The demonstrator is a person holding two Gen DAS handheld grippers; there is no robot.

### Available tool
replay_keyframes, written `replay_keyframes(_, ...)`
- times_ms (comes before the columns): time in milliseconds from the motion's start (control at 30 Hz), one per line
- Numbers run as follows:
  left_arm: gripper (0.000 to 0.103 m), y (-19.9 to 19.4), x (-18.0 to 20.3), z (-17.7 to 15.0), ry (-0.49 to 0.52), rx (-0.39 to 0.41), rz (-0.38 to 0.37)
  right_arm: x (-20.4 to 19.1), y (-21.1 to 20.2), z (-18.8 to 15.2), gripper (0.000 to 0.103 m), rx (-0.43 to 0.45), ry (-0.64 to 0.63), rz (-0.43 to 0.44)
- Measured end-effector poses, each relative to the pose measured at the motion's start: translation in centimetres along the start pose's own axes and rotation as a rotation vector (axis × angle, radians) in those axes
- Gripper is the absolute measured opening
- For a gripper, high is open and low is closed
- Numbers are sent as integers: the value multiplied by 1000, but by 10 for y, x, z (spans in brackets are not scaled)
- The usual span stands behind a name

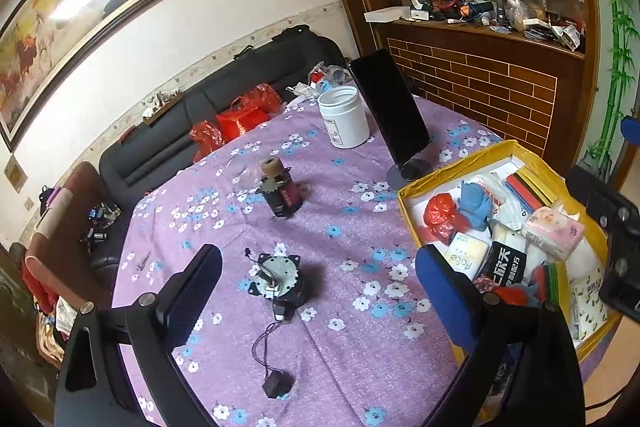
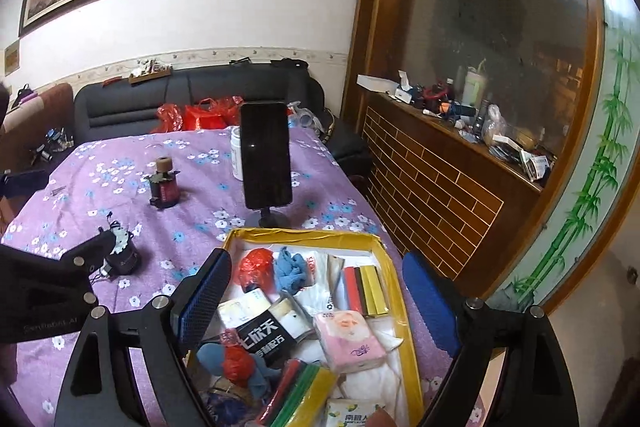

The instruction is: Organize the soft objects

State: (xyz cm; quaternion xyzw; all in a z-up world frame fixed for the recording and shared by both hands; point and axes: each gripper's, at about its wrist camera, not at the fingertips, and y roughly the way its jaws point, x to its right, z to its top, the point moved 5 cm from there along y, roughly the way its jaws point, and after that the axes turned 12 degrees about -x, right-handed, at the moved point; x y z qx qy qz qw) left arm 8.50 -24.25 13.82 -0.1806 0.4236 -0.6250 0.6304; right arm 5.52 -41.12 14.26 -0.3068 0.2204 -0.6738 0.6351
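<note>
Both tools empty, soft goods already boxed

Both tools stand wide open with nothing between their fingers: the left tool (image 1: 316,291) hovers over the purple desk (image 1: 340,367) above a small motor (image 1: 278,279), the right tool (image 2: 320,295) over the yellow box (image 2: 400,291). The soft things lie inside that box: a blue cloth (image 2: 290,267), a red bag (image 2: 256,265), a pink tissue pack (image 2: 348,341). Judging from this, only hard parts remain on the desk, so a good next step is tidying within the box; pinch the tissue pack by its middle, gently, so it doesn't buckle
</note>
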Motion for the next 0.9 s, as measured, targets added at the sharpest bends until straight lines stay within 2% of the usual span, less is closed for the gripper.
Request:
replay_keyframes(133, 97, 0, -2, -2, 6, -11, 48, -3, -4, -2, 90, 4, -10, 5)
replay_keyframes(400, 97, -8, 2, -5, 27, 0, 64, -4, -7, -5, 90, 0, 4, 22)
replay_keyframes(667, 97, -6, 7, -13, 42, -40, 12, -3, -6, -10, 90, -18, 19, 48)
replay_keyframes(900, 97, -9, 10, -18, 51, -47, 26, -2, -4, -13, 90, -28, 29, 57)
